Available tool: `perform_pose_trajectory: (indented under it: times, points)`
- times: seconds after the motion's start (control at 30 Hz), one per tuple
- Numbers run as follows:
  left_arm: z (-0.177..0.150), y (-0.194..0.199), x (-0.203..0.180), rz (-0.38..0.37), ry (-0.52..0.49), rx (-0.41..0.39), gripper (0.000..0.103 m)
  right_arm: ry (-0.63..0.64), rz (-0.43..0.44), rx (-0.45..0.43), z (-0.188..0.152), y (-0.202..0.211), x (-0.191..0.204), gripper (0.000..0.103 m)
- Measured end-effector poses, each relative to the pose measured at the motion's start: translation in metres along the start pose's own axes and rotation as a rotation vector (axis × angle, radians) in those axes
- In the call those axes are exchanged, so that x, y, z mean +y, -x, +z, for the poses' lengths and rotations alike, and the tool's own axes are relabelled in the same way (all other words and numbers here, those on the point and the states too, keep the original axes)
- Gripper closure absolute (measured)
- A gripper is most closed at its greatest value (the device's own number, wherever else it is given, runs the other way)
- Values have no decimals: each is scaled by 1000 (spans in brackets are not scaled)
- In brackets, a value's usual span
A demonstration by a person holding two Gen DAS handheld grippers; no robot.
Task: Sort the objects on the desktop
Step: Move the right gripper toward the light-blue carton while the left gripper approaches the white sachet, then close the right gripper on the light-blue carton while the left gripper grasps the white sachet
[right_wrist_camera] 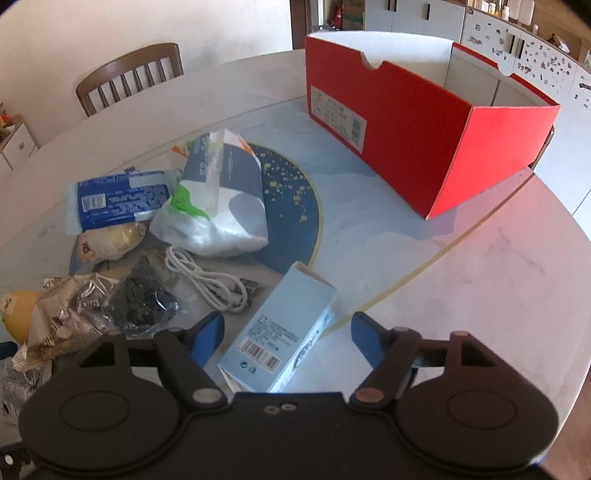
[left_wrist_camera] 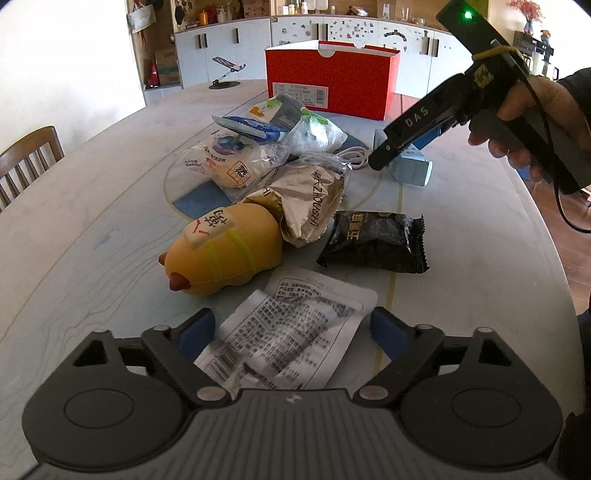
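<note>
You are working over a pale, marble-look table with a round blue and gold inlay in its middle. At its far side stands the open red box, white inside and with nothing showing in it from here, a printed label on its long wall.

Your left gripper hangs over the near edge with its blue pads spread. A white printed sachet lies flat on the table between them, and neither pad presses on it. Just beyond it lie a yellow squishy toy, a crumpled gold wrapper and a black snack packet, with a loose heap of bags farther on toward the box.

Your right gripper is also spread, straddling a light blue carton that lies on the table. There are gaps on both sides, so the carton is not pinched. A white coiled cable lies just left of the carton, and a white and grey bag beyond that. In the left wrist view your hand holds the right gripper's handle, its green light on.

A wooden chair stands at the table's left far side. Behind the box runs a row of white cabinets with speckled fronts, bottles and jars on top. A phone stand sits on the far left of the table.
</note>
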State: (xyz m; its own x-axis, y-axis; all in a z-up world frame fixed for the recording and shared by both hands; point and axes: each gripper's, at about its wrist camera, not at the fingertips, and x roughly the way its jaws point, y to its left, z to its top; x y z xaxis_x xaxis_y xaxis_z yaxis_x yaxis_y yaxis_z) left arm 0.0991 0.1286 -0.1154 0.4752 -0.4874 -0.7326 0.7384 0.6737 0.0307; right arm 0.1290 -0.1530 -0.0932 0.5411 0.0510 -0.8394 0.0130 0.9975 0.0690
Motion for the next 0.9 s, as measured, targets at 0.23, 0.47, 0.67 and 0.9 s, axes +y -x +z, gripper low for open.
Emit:
perform_pose_trajectory:
  times: [0.23, 0.47, 0.67, 0.9]
  points:
    - [-1, 5, -5, 18, 33, -7, 29, 25, -19, -1, 0, -1, 4, 39]
    - [1, 6, -13, 65, 77, -8, 32, 30, -6, 9, 1, 3, 5, 56]
    - [-4, 11, -19, 111, 123, -18, 32, 25, 12, 10, -1, 8, 1, 72]
    - [-7, 19, -25, 152, 161, -22, 33, 25, 22, -3, -2, 16, -3, 73]
